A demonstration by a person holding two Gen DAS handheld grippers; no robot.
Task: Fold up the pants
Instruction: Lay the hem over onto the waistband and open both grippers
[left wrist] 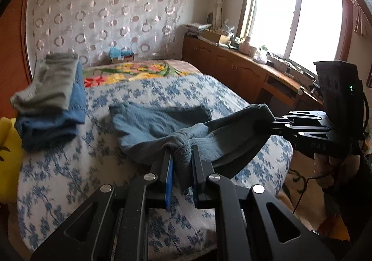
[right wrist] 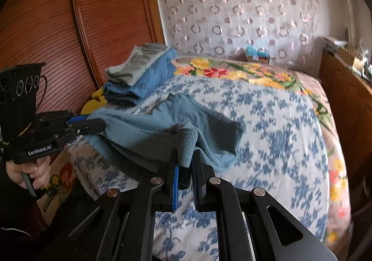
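Grey-blue pants (left wrist: 158, 121) lie on the bed with their near end lifted; they also show in the right wrist view (right wrist: 148, 131). My left gripper (left wrist: 181, 156) is shut on one bunched corner of the pants. It shows from the side in the right wrist view (right wrist: 93, 124). My right gripper (right wrist: 184, 158) is shut on the other corner. It shows at the right of the left wrist view (left wrist: 274, 122). The cloth hangs stretched between the two grippers above the bed's near edge.
The bed has a blue-flowered cover (left wrist: 81, 168) and a bright flowered blanket (left wrist: 130, 70) at its head. A stack of folded grey and blue clothes (left wrist: 51, 98) sits at the left. A wooden cabinet (left wrist: 232, 63) runs under the window. A wooden wardrobe (right wrist: 58, 28) stands on the left.
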